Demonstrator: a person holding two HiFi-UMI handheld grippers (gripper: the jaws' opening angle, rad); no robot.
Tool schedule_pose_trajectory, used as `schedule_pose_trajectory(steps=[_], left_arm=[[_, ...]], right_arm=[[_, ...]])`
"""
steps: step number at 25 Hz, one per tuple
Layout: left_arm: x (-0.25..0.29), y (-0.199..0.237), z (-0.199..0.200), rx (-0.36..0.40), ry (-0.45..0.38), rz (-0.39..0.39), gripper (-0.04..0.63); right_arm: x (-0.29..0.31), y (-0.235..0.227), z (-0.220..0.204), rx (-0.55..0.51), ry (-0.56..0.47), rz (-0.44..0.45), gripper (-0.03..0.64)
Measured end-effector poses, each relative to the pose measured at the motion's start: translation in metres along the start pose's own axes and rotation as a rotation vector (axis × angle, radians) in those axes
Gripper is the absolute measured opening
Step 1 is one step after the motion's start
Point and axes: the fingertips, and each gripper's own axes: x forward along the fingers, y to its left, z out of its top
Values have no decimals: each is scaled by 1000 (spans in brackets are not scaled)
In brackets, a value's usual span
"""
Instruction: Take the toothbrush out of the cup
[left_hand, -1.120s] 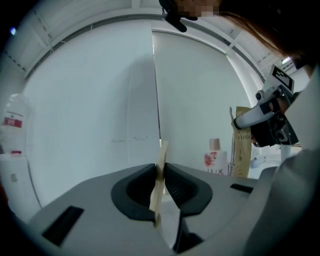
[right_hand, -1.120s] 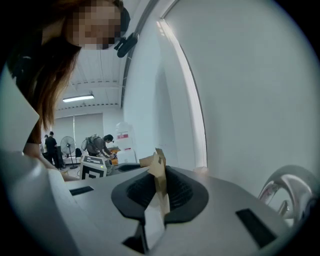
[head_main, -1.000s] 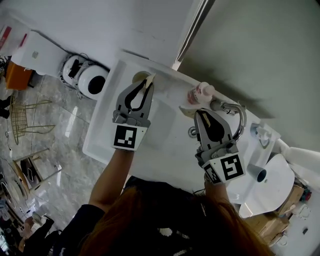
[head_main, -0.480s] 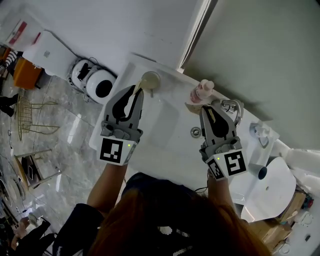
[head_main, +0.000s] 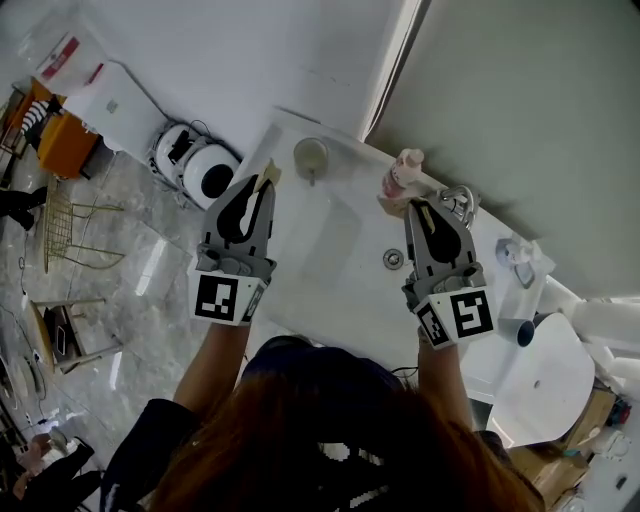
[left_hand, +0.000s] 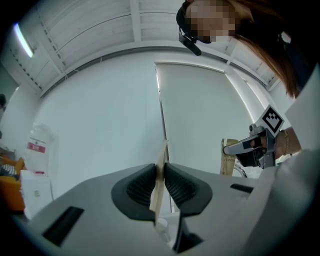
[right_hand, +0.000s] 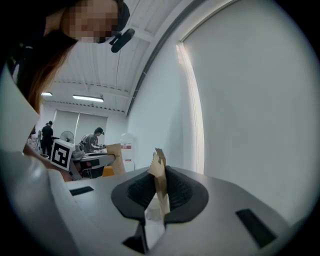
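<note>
- The toothbrush (left_hand: 163, 151) reads on my left gripper view as a thin, flat tan strip standing nearly upright in the middle of the claw. Its top pokes up past the fingertips, and I can't make out a brush head.
- The left gripper (left_hand: 160, 173) is clamped shut on it. The two dark ribbed pads (left_hand: 142, 186) press against the strip from either side, with no gap showing.
- On the head view, the tan end shows right at the tip of the left claw, over the left edge of the white sink counter (head_main: 340, 292).
- The cup (head_main: 311, 155) sits on that counter near the back wall. It is beyond the claw tip and a little to the right, apart from the toothbrush, and nothing sticks out of it.
- The right gripper (right_hand: 159, 186) is closed too, pinching a ragged-edged piece of tan paper or card (right_hand: 159, 161) that rises above its pads.
- From the head camera, the right claw hangs over the back of the counter. Its tip is just beside a pink soap bottle (head_main: 402, 172) and the chrome faucet (head_main: 458, 200).
- The two grippers are well apart, with the basin between them.
</note>
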Motion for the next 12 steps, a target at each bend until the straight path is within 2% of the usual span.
schedule_pose_trajectory(steps=[12], left_arm=[[-28,10,11,12,-8,52,71]], right_arm=[[-13,7,10,-32,-14,-14,51]])
